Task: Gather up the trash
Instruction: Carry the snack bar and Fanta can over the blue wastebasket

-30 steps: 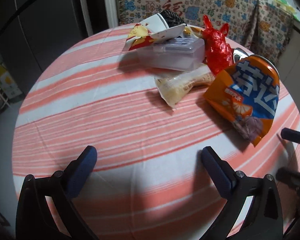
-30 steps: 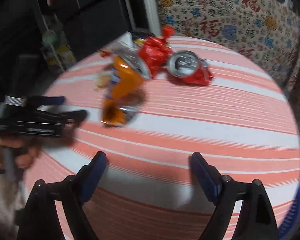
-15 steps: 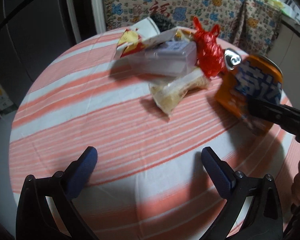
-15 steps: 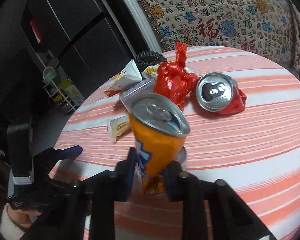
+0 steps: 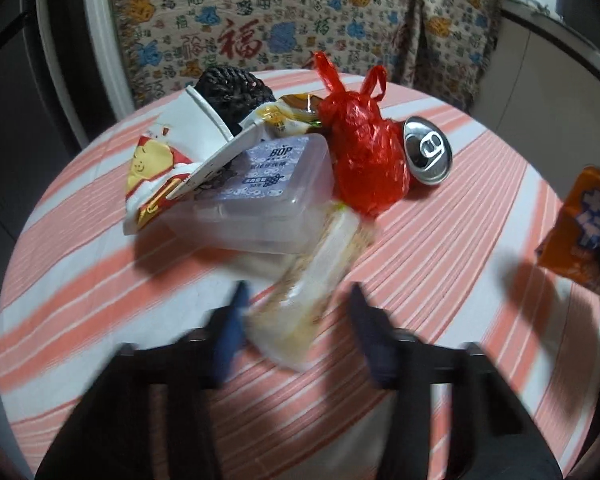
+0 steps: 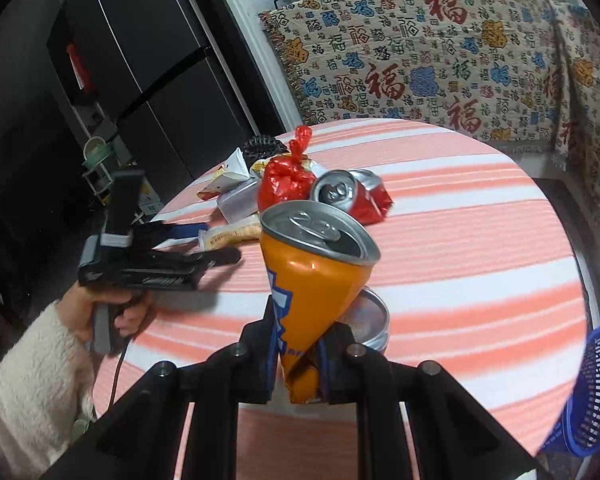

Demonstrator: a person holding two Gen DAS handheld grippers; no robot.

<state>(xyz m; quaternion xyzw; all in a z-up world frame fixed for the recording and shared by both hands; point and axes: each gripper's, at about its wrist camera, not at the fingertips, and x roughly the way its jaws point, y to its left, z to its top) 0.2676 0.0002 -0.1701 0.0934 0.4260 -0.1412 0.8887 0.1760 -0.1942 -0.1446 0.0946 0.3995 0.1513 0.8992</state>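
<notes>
The right claw point(image 6: 298, 354) is clamped on the crushed orange can point(image 6: 314, 276), lifted clear of the striped table point(image 6: 480, 240) and due for the blue basket point(image 6: 592, 392) nearby, while the left claw point(image 5: 296, 324) is closing round a clear snack wrapper point(image 5: 312, 276) beside the rubbish pile, its pads not yet pressing.

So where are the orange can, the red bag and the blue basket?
orange can point(image 6: 316, 276): right wrist view, on its crushed orange side.
red bag point(image 5: 366, 152): left wrist view, on its bulging middle.
blue basket point(image 6: 592, 392): right wrist view, on its mesh wall.
</notes>
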